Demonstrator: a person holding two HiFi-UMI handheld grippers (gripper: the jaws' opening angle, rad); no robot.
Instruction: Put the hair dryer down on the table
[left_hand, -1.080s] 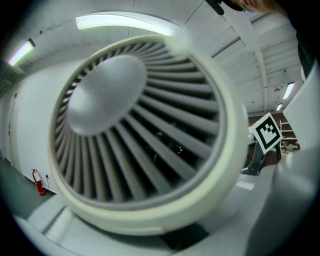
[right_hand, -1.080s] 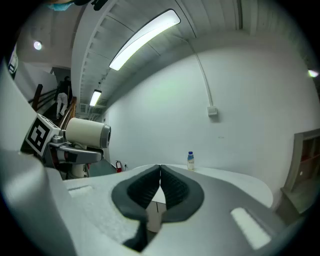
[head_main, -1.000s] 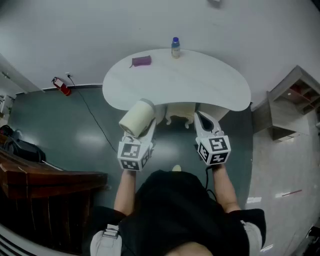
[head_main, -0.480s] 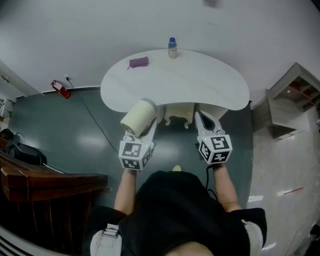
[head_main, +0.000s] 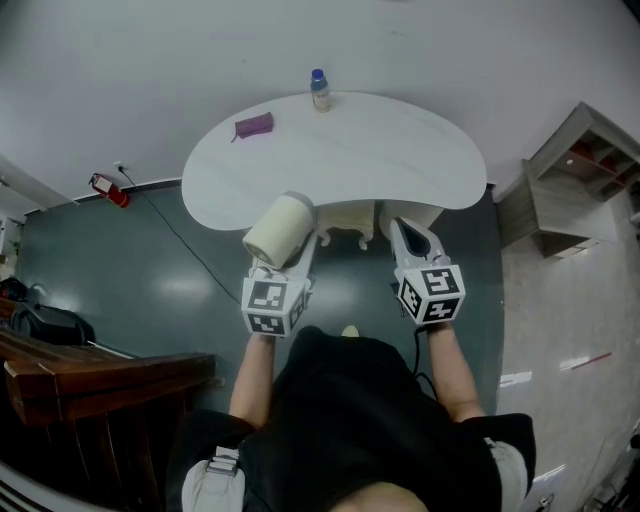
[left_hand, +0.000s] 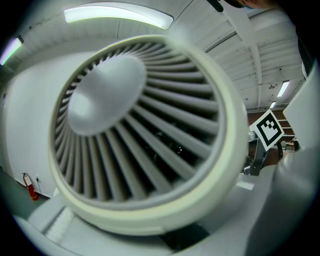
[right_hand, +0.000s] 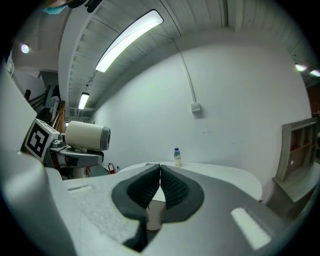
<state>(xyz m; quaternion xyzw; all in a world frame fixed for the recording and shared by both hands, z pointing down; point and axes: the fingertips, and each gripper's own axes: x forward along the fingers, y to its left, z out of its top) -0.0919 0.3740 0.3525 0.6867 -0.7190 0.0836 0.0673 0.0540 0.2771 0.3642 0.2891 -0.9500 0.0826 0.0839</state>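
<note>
A cream hair dryer (head_main: 278, 230) rides in my left gripper (head_main: 298, 258), which is shut on it in the air just short of the table's near edge. Its ribbed rear grille (left_hand: 140, 125) fills the left gripper view and hides the jaws there. In the right gripper view the hair dryer (right_hand: 86, 135) shows at the left, barrel level. My right gripper (head_main: 408, 238) hangs beside it, also short of the white kidney-shaped table (head_main: 350, 160). The right gripper (right_hand: 160, 167) is shut with its dark pads together and nothing between them.
A small bottle with a blue cap (head_main: 319, 90) stands at the table's far edge, and a purple object (head_main: 254, 125) lies at its far left. A grey shelf unit (head_main: 575, 170) stands to the right. Dark wooden furniture (head_main: 90, 380) and a red extinguisher (head_main: 105, 187) are on the left.
In the head view the table, bottle and purple object have shifted left and up. Both grippers keep their pose, the dryer still held in the left one.
</note>
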